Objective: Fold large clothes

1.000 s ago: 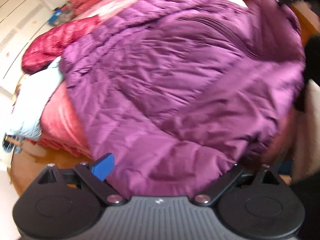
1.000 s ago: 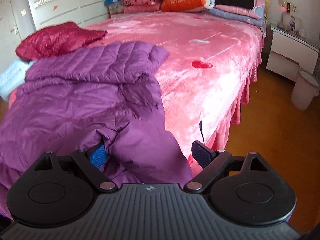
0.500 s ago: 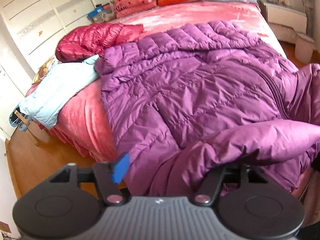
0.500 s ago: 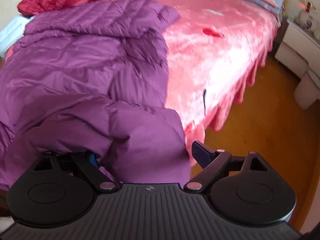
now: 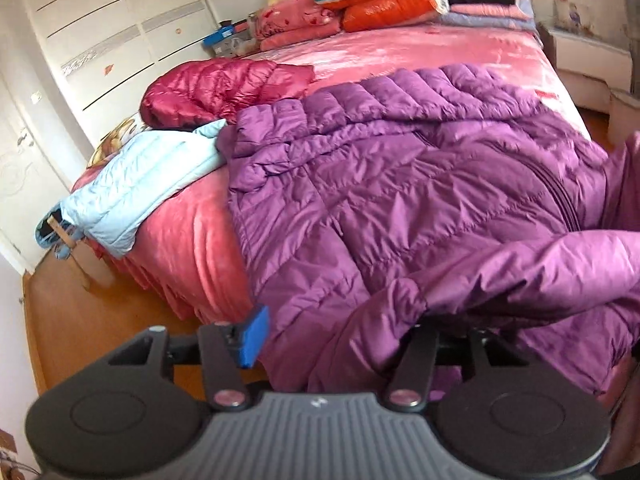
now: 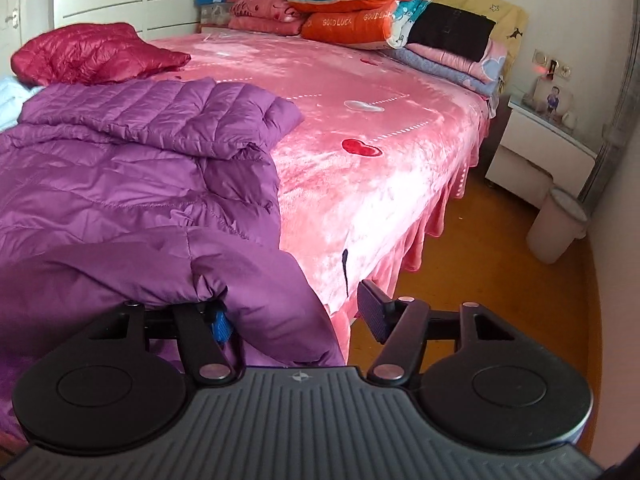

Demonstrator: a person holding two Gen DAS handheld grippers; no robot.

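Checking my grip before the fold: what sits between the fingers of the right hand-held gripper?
In the right wrist view, a fold of the purple jacket lies between the fingers of the right hand-held gripper; its jaws are closing, and the outer pad is not yet touching it.

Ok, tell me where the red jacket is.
The red jacket lies at the bed's far left in both views, behind the purple jacket and touching the light blue one.

1. A puffer jacket [image 6: 132,168] lies across the foot of the bed [image 6: 360,184].
2. Two more jackets [image 5: 224,92] lie on the bed's left edge.
3. Folded bedding [image 6: 360,12] sits piled at the bed's head.
4. A nightstand [image 6: 540,148] stands right of the bed.
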